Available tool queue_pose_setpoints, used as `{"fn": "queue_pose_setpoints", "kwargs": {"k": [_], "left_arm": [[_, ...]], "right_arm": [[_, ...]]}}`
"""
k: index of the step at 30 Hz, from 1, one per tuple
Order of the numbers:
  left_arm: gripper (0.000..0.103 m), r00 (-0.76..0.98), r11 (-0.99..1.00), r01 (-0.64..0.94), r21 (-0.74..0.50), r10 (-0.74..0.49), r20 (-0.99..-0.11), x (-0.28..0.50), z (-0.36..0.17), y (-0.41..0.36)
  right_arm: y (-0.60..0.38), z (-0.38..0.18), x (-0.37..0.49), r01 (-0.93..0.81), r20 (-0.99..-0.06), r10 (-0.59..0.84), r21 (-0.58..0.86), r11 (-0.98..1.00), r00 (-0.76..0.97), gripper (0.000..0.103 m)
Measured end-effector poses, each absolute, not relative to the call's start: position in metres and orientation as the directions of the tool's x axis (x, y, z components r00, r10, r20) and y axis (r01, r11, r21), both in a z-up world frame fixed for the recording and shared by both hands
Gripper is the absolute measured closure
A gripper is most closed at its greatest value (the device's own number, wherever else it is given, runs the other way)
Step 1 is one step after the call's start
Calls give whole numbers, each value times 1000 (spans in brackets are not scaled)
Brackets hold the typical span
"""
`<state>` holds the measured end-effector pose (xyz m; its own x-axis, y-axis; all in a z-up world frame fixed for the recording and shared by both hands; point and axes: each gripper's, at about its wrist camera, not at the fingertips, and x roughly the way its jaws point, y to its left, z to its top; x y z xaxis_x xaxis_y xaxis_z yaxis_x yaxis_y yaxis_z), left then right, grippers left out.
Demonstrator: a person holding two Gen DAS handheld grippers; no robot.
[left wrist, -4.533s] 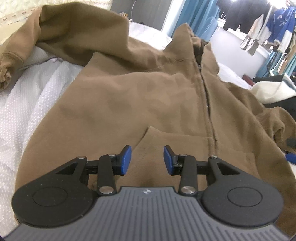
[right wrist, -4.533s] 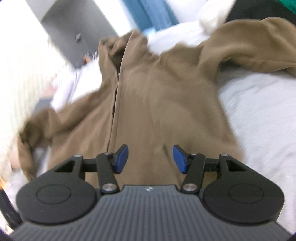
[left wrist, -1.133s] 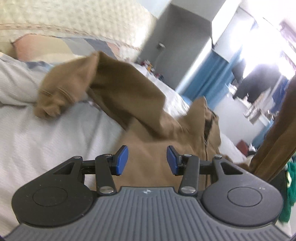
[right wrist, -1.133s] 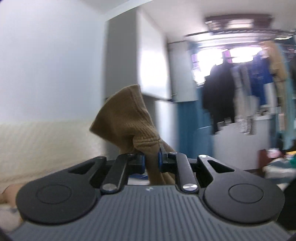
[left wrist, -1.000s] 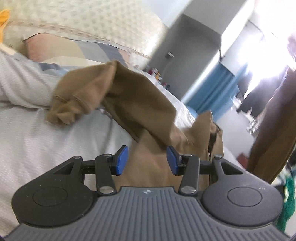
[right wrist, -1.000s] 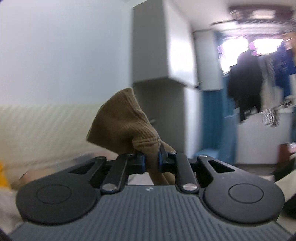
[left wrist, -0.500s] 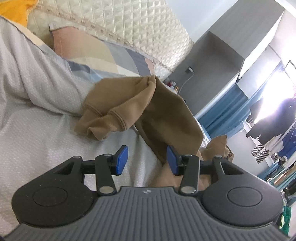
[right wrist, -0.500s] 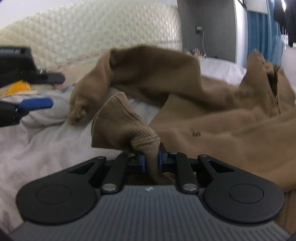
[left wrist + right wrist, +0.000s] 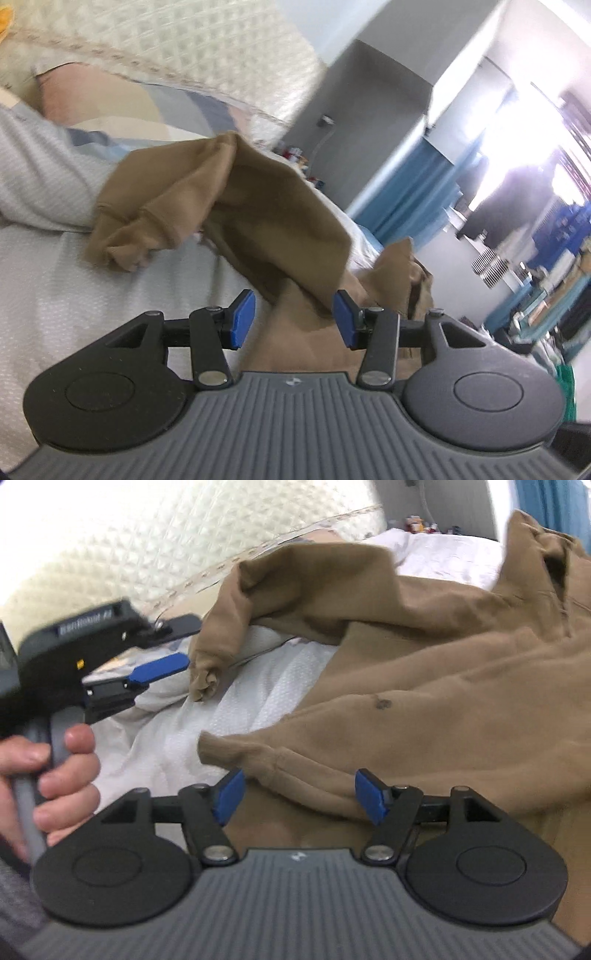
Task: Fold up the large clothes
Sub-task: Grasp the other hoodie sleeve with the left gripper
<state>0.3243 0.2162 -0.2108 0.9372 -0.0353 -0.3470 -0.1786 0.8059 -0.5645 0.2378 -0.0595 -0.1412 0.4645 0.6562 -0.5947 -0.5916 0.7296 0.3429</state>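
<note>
The brown hoodie [image 9: 461, 672] lies spread on the bed [image 9: 258, 701]. The right tongs [image 9: 299, 797] have just sprung open, cuff [image 9: 266, 764] loose between them; left tongs [image 9: 293, 319] gape empty.

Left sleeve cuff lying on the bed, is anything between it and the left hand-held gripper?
Nothing visible blocks it. The left hand-held gripper stands open, and only bare white bedspread lies between it and the sleeve cuff. The sleeve's upper part drapes just ahead of the right fingertip, off to the side.
</note>
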Motion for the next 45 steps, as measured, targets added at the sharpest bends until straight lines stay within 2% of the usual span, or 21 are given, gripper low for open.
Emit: {"fn": "queue_pose_setpoints", "kwargs": {"k": [6,12,14,17,21,27,31,37,42,45], "left_arm": [[50,910,842,-89,-531,-148,-387,338,-220,168],[52,855,914,-27,-406,-189,-483,361,-234,114],[55,839,924,-19,-381,-193,-510,369,-242,102],[61,805,941,-41,-336,-168,-569,383,-255,95],[62,744,958,-92,-271,-114,-658,401,-277,92],[65,690,970,-116,-215,-77,-720,417,-299,88],[65,694,973,-118,-197,-61,-717,417,-300,86],[64,736,967,-131,-218,-53,-675,397,-286,90],[57,794,959,-185,-213,19,-607,374,-257,105],[54,814,951,-253,-179,110,-571,371,-238,120]], "right_arm": [[-121,-127,244,-499,-565,564,286,818,602,35],[-160,-134,272,-352,-567,427,243,904,704,35],[-164,-140,280,-328,-576,393,219,919,717,45],[-167,-148,291,-282,-577,342,195,940,742,55],[-170,-165,310,-231,-601,323,228,946,731,62],[-176,-196,321,-198,-648,300,228,953,700,66],[-172,-197,318,-202,-644,287,204,958,709,66],[-181,-191,311,-159,-638,296,264,951,711,66],[-185,-182,297,-145,-627,303,291,946,718,65],[-185,-176,291,-154,-619,309,292,944,722,64]]}}
